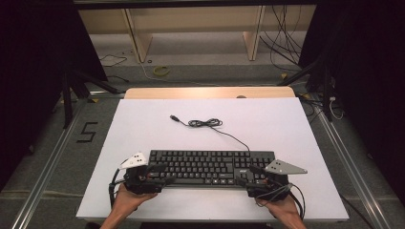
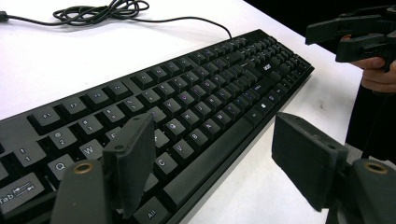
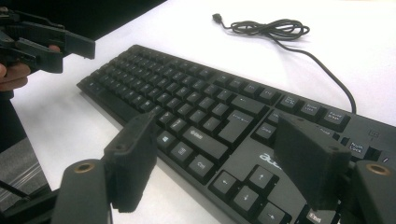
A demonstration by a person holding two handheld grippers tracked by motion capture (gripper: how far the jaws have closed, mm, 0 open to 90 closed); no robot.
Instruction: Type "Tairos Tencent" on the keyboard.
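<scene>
Keyboard lying crosswise between two open grippers

Keyboard, black, lay near the front edge of the white surface, its long axis running left to right, parallel to that edge. The left gripper sat at its left end and the right gripper at its right end, each equally near its own end. Both pairs of jaws stood wide open, straddling the keyboard's front edge, gripping nothing. Its cable trailed toward the far edge, coiled mid-surface.
</scene>
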